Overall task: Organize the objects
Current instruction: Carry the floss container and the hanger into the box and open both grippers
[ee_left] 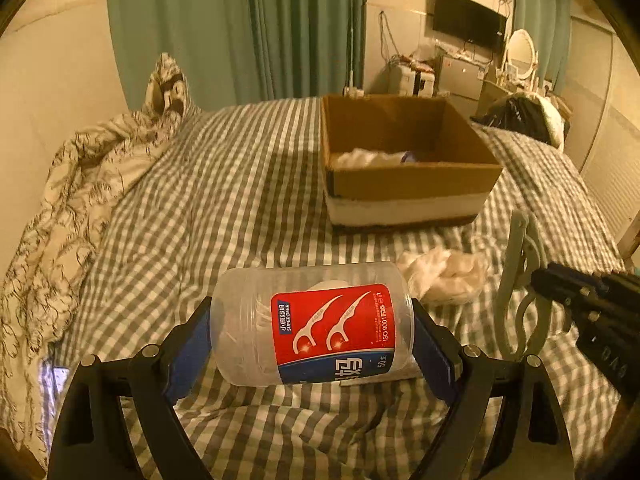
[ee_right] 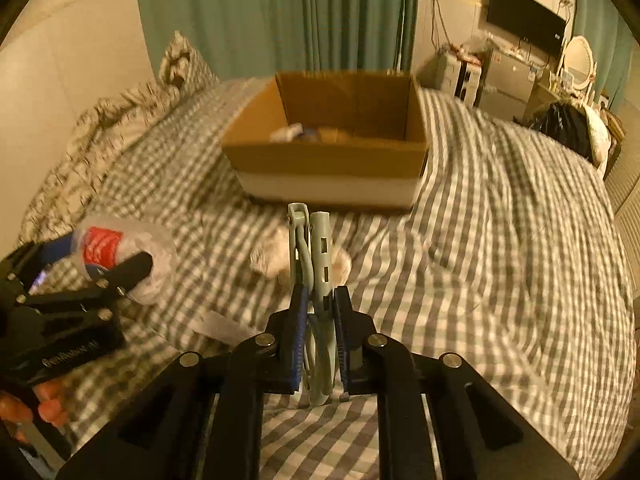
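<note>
clear plastic jar (ee_left: 312,324), cardboard box (ee_left: 408,178), seemingly cotton wad (ee_left: 444,276)

A clear plastic jar (ee_left: 312,328) with a red and blue label lies sideways at lower centre. A grey-green clip (ee_right: 314,280) stands upright at centre. A white crumpled cloth (ee_left: 444,276) lies right of centre, before the open cardboard box (ee_left: 408,184) above.

you're working in dim, warm amber light that tints both views yellow-brown. the left wrist view is fairly sharp; the jar label (ee_left: 334,330) reads clearly, with soft glare on the clear plastic. the right wrist view is smeared by motion blur, worst on the cardboard box (ee_right: 328,160) and the checked bedspread (ee_right: 500,240). both fisheye views bend the room at the edges, with black corners. shadows are soft.
</note>
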Demonstrator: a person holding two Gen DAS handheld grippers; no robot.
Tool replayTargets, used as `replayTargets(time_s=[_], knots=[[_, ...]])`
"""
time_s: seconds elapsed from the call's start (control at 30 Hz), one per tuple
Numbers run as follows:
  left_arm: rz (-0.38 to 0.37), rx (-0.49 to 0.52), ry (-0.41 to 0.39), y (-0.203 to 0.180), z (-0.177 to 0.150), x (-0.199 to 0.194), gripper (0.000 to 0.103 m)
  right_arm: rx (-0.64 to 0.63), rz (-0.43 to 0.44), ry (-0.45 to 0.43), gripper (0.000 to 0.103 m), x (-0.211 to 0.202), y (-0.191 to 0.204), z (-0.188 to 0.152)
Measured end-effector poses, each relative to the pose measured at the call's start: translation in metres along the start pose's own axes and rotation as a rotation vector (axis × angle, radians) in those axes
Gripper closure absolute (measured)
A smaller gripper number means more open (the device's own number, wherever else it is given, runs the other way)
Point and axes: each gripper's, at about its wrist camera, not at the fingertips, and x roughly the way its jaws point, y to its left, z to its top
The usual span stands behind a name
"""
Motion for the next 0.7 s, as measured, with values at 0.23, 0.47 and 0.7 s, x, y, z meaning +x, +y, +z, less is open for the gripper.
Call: replayTargets(time_s=[0.23, 0.47, 0.7], knots=[[-0.047, 0.014, -0.063, -0.011, 0.044, -0.013, 0.011, -0.005, -0.002, -0.128, 0.09, -0.034, -0.008, 0.056], [-0.088, 0.051, -0.145, -0.029, 0.111, -0.007, 0.011, 0.008, -0.021, -0.201, 0.091, -0.029, -0.029, 0.126], [-0.089, 0.099, -0.16, -0.048, 0.164, 0.049, 0.011, 0.043, -0.012, -0.189, 0.091, 0.017, -0.054, 0.178]])
